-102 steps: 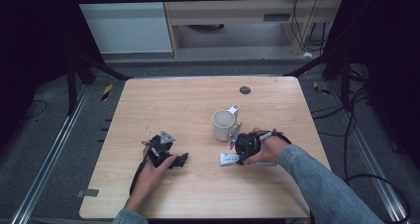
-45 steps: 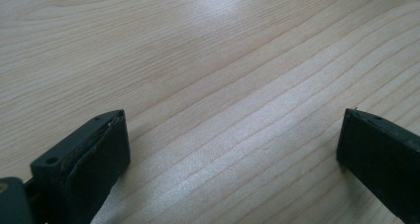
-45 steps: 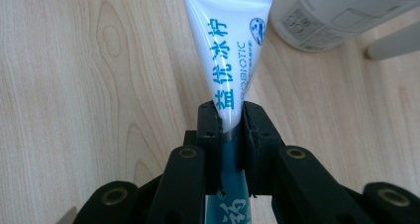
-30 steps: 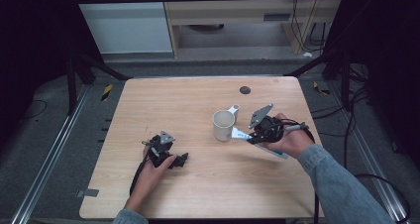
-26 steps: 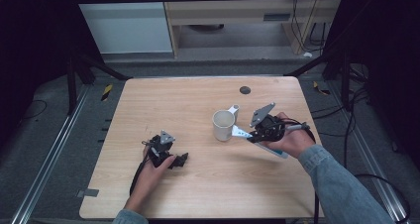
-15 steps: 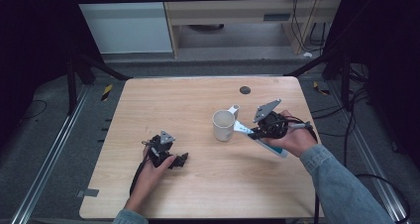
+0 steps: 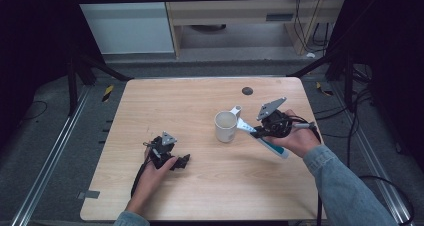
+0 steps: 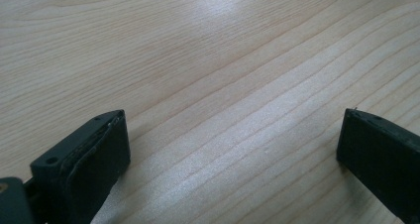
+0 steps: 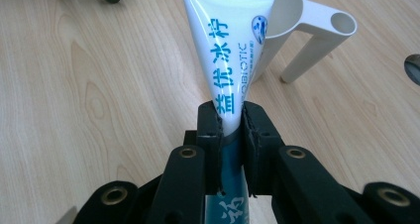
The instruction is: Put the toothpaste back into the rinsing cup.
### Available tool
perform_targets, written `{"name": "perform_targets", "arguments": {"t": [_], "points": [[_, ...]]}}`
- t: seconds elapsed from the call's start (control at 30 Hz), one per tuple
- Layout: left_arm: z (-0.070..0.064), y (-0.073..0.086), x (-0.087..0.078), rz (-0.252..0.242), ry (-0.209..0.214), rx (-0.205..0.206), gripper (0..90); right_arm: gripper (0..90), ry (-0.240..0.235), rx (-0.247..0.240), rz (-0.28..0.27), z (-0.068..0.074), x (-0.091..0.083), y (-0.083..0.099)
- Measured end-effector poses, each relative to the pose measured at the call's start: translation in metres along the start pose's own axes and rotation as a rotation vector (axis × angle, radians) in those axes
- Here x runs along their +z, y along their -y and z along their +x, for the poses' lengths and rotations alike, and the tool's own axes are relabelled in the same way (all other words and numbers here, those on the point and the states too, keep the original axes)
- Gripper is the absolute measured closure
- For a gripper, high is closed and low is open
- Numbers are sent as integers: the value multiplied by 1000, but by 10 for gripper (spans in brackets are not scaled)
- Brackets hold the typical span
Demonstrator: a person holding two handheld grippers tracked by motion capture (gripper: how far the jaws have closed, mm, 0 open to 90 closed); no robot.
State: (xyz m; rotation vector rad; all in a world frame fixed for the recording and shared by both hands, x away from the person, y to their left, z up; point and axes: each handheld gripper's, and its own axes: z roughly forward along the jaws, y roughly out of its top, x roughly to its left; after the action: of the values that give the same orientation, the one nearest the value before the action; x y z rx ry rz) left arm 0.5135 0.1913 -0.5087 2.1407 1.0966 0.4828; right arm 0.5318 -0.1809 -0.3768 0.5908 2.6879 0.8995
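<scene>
Right claw (image 9: 232,122) is clenched on a white-and-teal soft plastic toothpaste tube (image 9: 230,60), gripped approx mid-body. The tube's flat crimped end points ahead of the claw, w/ its tip at the rim of the white plastic mug (image 7: 225,126). The tube looks light, squashy and glossy, so prob. slippery: hold firm but don't squeeze hard; the mid-body grip seems sound. Can't tell what's in the mug. Left claw (image 8: 233,149) is released, jaws wide, w/ bare light wooden desk (image 8: 208,60) btwn them.
</scene>
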Motion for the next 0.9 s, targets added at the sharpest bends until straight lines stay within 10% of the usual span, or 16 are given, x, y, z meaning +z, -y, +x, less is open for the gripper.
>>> {"name": "perform_targets", "arguments": {"t": [0.9], "points": [[0,0,0,0,0,0,0,797,103,94,-76,4,-6,-18]]}}
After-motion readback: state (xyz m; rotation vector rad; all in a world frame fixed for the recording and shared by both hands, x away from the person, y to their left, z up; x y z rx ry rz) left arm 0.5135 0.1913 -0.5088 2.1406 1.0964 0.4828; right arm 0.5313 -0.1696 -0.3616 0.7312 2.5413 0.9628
